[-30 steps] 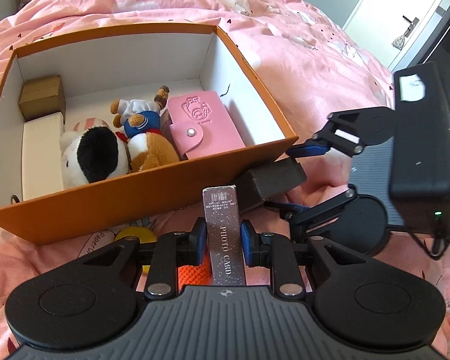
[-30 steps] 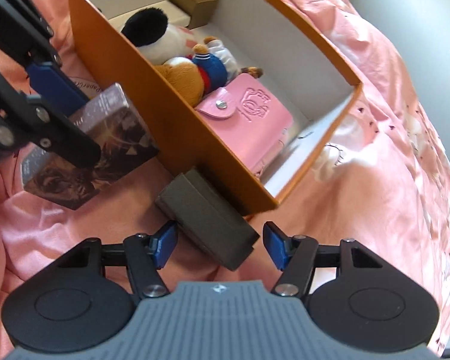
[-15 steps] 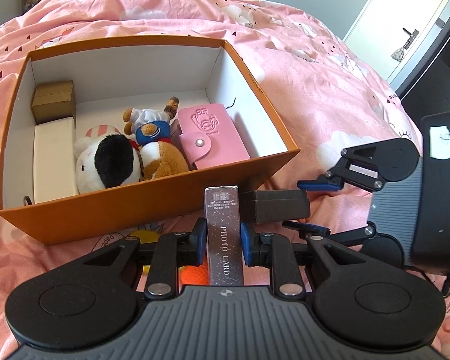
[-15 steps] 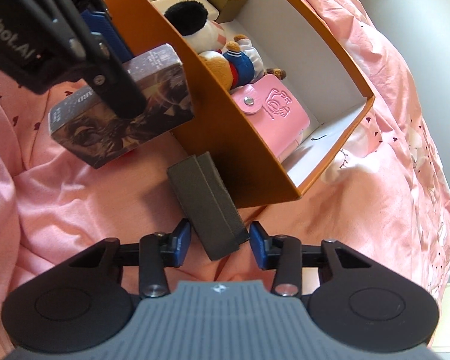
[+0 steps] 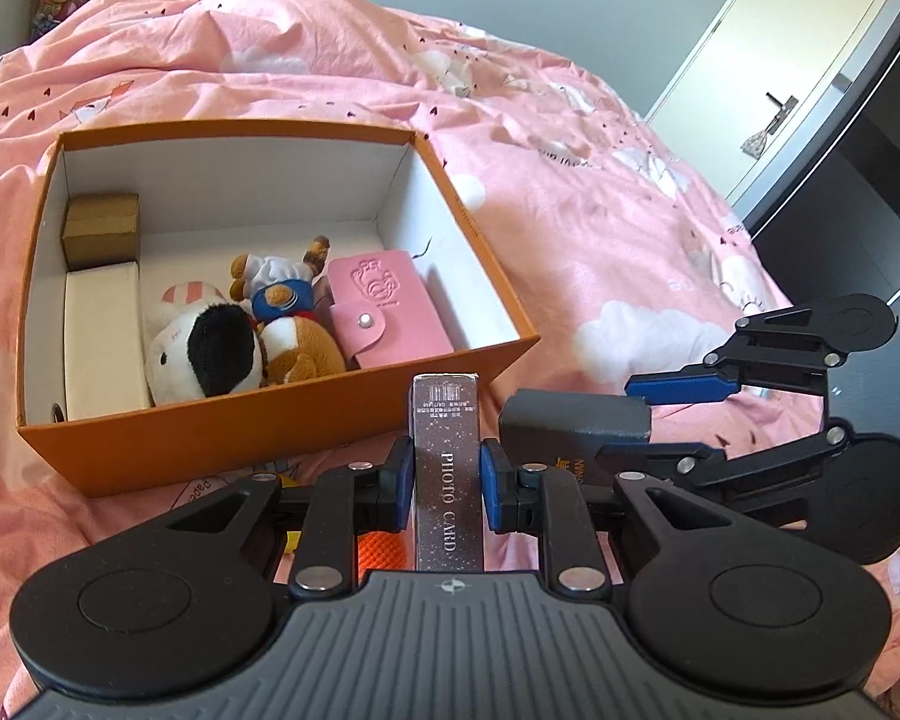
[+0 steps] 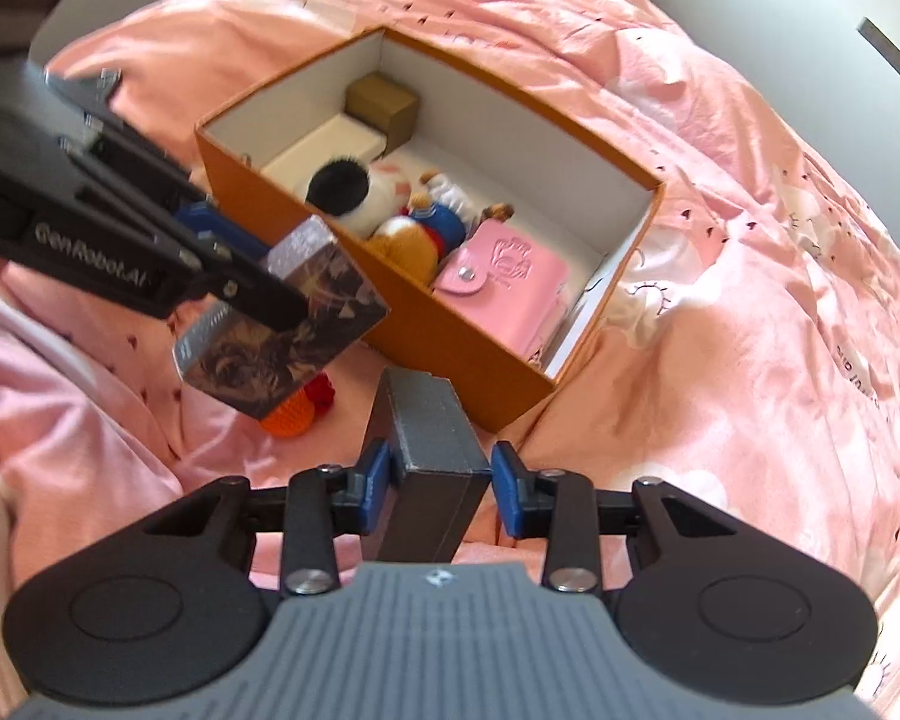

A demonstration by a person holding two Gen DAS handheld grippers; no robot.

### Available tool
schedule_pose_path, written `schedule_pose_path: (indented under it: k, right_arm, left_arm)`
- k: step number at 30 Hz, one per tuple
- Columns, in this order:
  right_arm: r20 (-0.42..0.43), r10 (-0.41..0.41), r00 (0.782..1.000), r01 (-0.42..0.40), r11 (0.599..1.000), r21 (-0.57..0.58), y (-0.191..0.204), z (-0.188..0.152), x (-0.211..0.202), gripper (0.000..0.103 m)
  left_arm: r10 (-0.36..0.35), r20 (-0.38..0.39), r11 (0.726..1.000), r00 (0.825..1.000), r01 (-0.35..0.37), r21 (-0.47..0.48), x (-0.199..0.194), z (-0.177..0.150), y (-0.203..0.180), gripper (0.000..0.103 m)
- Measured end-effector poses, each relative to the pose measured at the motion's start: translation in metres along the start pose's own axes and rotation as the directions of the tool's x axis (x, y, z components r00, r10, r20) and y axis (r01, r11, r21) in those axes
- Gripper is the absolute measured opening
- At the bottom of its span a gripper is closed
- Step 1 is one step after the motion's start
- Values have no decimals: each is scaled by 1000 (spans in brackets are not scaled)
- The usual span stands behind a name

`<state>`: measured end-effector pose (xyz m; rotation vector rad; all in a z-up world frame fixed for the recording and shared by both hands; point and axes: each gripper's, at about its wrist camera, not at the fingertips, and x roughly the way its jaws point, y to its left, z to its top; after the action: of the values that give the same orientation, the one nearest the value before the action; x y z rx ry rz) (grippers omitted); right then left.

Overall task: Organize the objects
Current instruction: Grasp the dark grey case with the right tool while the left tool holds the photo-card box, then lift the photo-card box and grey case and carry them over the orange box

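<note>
Silvery photo card box (image 5: 448, 468) pinched upright between the blue pads of the left gripper (image 5: 444, 483), label facing the camera, lifted off the bed just in front of the orange storage box (image 5: 222, 432); seen from the right wrist view as a dark patterned block (image 6: 288, 324) clamped from the side. Dark grey box (image 6: 432, 456) pinched lengthwise in the right gripper (image 6: 441, 483), also clear of the bedding and near the storage box's front corner; same grey box (image 5: 573, 420) visible beside the card box in the left view, close but apart. Both likely raised this way to clear the storage box's front wall before being lowered in. Inside the storage box: small brown carton (image 5: 101, 228) and white box (image 5: 102, 336) along the left wall, black-and-white plush (image 5: 204, 354) and bear in blue outfit (image 5: 285, 312) in the middle, pink snap wallet (image 5: 384, 312) to their right, with a bare strip of white floor along the right wall, probably room for one slim item. Orange knitted toy (image 6: 291, 414) on the pink bedspread (image 5: 570, 210) outside the box, under the left gripper, not yet put away.
</note>
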<state>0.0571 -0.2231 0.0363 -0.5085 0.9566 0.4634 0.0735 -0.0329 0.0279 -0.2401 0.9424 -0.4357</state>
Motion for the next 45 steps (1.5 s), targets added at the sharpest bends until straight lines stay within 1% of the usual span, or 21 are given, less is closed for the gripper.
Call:
schedule_pose_path:
  k: [6,11,14,16,18,22,24,28,33,34,37,41,44,45]
  right_arm:
    - [96,7,995,-20,991,135,-16,8,-29,39]
    - [172,12,985,-51,973,225,-32,22,-43,39]
    - [206,-10,979,-50,957,287,-43,34,-41,39]
    - [227,-26,973,-56,936,348,-51,41,-36,39]
    - [246,-33,969,-75,906,418,-62,48,-28,39]
    - [268,-73,961,-79,852,518,-78,62,-1,39]
    - [275,-68,959,-103,820,562,-84,67,14,39]
    - [274,-56,960,-138,758,638,-94,78,49,39]
    - [254,-55,966,-150,677,720,-103,86,88,39]
    - [249,-60,967,-151,654,741,-105,87,95,39]
    - [249,-90,964,-144,610,779,-109,91,111,39]
    - [278,-92,956,-195,506,840,-117,93,127,39]
    - [260,-111,959,-189,434,881,-119,91,138,39]
    - [256,-112,960,-188,416,890,-118,90,143,39]
  left_arm:
    - [-31,54,999,998,32,-14,-14,12,1,25]
    - [-19,111,999,994,22,-30,-21,28,4,25]
    - [-8,148,999,989,15,-50,-21,39,10,25]
    - [1,165,998,986,10,-69,-20,48,16,25]
    - [12,178,997,984,2,-80,-18,57,24,25]
    - [22,181,994,983,-3,-107,-10,73,43,25]
    - [33,182,992,983,-11,-123,-5,80,53,25]
    - [58,184,991,981,-35,-131,3,94,72,25]
    - [92,176,986,980,-64,-157,16,108,91,25]
    - [93,174,985,980,-65,-159,19,110,94,25]
    - [88,170,983,982,-58,-175,27,117,104,25]
    - [88,159,980,983,-57,-193,37,122,112,25]
    - [84,147,978,986,-54,-200,45,124,117,25]
    - [82,141,978,987,-52,-202,48,124,118,25]
